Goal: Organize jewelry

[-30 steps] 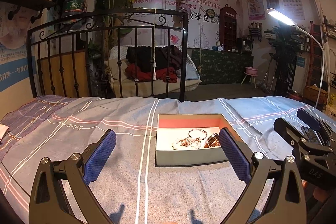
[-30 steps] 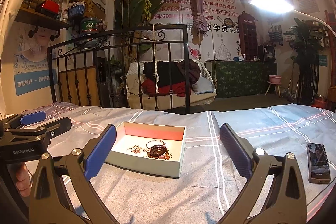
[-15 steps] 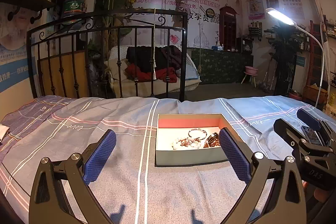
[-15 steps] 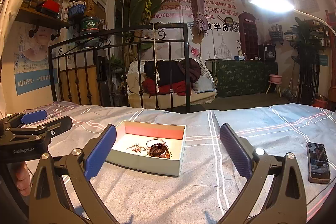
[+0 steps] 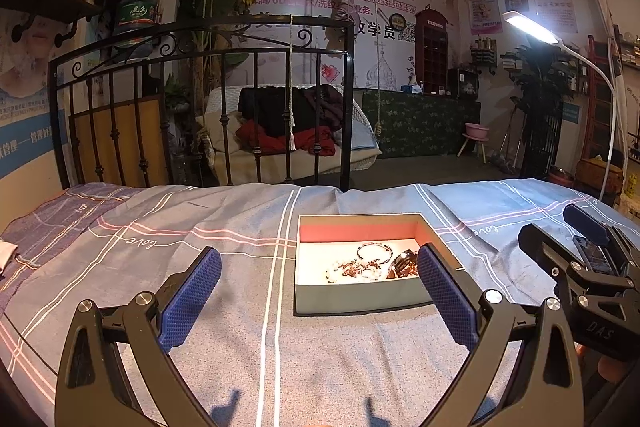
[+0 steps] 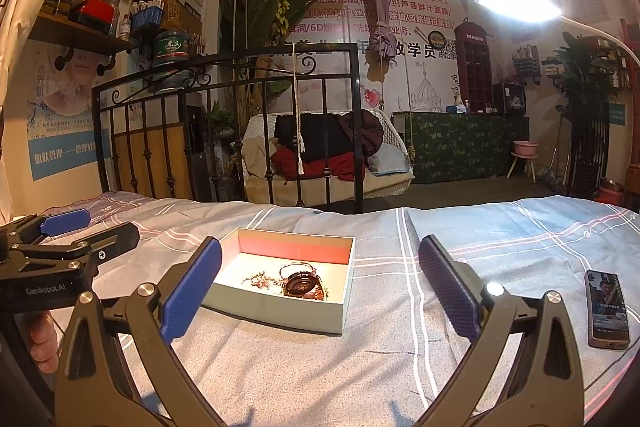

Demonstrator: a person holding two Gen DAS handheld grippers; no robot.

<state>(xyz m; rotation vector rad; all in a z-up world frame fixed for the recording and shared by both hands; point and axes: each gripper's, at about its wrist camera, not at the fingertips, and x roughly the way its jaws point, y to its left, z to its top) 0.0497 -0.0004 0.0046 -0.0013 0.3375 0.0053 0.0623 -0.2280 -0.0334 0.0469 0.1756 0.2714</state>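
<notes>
Jaws of left gripper spread wide, blue pads gripping nothing, hovering low over bedsheet. Box just ahead, right of centre between the fingers, its near right corner hidden behind the right pad. Inside on white floor: silver bangle, pale bead string, dark reddish bracelet, all heaped toward the right half. Red lining along the far inner wall.

Right gripper likewise spread wide, empty, nothing touched by either pad. Same box seen at an angle, left of centre in the gap, near left corner tucked behind left pad. Dark round bracelet near box middle, thin chain to its left, bangle just behind.

Phone flat on sheet, well right of right finger, screen lit. Left gripper visible at far left edge of right view, apart from box; right gripper at right edge of left view, also clear of box. Fingertips of a hand showing under left tool body.
</notes>
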